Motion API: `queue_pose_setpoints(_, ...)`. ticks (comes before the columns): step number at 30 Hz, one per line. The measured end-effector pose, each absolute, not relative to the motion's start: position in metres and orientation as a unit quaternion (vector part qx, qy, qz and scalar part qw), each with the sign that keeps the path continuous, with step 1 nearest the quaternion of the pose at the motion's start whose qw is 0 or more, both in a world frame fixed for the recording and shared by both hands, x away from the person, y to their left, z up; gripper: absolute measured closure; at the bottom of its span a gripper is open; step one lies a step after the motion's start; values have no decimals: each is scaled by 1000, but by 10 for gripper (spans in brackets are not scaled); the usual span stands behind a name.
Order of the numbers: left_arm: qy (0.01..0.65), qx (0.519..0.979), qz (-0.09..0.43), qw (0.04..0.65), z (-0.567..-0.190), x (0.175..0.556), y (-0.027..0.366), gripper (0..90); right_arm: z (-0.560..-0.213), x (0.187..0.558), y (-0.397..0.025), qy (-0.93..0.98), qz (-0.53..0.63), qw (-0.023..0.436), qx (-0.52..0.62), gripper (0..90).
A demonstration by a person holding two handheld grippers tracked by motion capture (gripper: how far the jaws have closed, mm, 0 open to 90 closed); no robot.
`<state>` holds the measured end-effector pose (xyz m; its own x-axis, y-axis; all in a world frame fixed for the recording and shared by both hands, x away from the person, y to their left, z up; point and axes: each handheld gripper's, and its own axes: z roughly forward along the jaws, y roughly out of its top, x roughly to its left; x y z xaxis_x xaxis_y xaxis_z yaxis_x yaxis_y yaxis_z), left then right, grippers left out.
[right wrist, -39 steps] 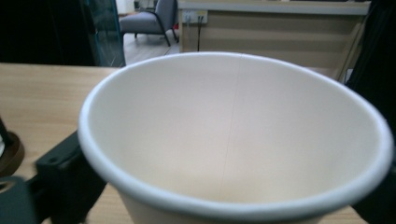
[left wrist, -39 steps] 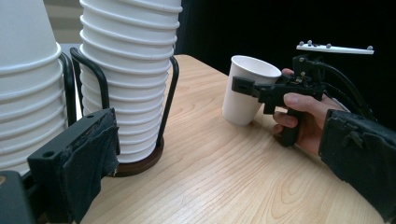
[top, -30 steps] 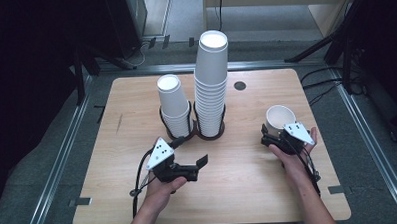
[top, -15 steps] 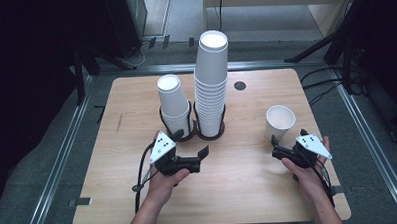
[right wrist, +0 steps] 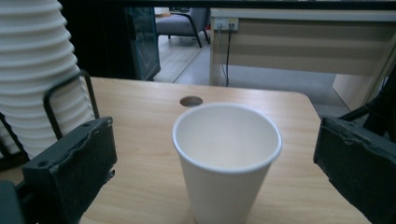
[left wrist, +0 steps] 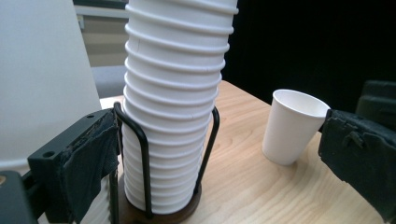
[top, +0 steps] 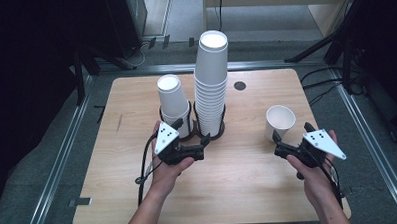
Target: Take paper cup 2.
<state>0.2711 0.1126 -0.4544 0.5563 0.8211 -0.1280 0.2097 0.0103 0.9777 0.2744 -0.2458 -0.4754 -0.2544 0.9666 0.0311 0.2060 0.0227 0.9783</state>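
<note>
Paper cup [top: 280, 121], single and white, stands upright on the wooden table [top: 249, 190] at the right of centre in the high view, and the right gripper [top: 283, 145] sits just below it in the frame, apart from it. A second ago that gripper was right at the cup; half a second ago it had drawn back, and now it is back a little further, so the cup looks set down and released. In the right gripper view the jaws stand wide apart with the cup between and beyond them, touching neither.

The left gripper [top: 200, 148] has edged up toward the wire holder [top: 222, 125] at centre frame; its jaws are also spread, holding nothing, and aimed at the foot of the tall cup stack [top: 211, 86]. My guess is another cup comes off next.

Cups are smooth, matte, tapered, with rolled rims; nested rims ridge the tall stack. A shorter cup stack [top: 172, 104] stands to its left in its own black wire holder. Jaw pads look like rough, crinkled black tape
</note>
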Motion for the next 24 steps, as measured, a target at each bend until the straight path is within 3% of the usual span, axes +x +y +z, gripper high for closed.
queue_pose_setpoints(10,393,651,280,585,-441,284,101,0,-426,277,-226,604,538,370,457,0)
queue_pose_setpoints(24,397,646,319,569,-430,309,81,0,-365,290,-175,615,580,325,424,0)
